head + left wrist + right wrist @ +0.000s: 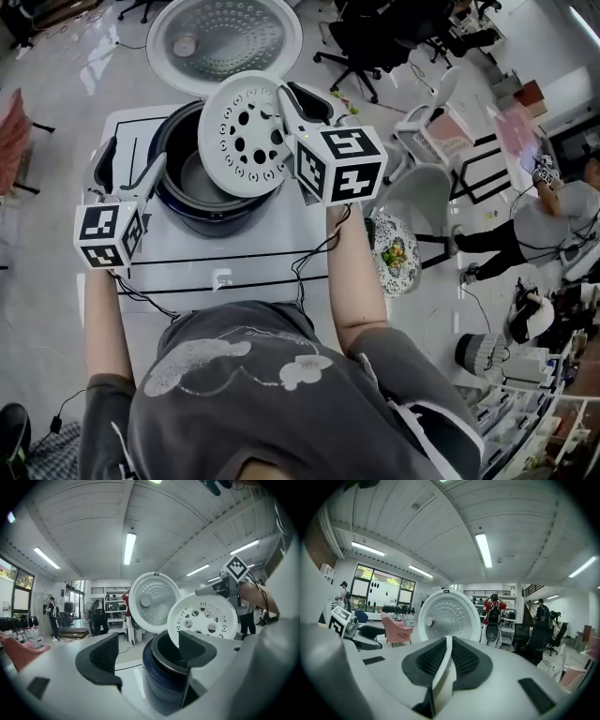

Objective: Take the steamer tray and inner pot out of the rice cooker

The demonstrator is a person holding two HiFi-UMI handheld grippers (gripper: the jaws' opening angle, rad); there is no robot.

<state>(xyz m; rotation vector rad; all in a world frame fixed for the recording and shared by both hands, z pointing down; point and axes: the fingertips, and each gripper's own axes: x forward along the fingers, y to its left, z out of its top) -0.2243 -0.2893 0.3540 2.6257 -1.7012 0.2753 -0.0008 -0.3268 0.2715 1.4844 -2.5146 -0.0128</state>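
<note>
Holding the left gripper at the near left edge of the rice cooker, jaws wide apart, nothing gripped. Pinching the rim of the white perforated steamer tray in the right gripper, jaws nearly together on its thin edge, tray tilted steeply over the cooker's mouth. Under it, inner pot seated in the dark blue cooker on the white table. Beyond, lid standing open.

Matt white plastic steamer tray
</note>
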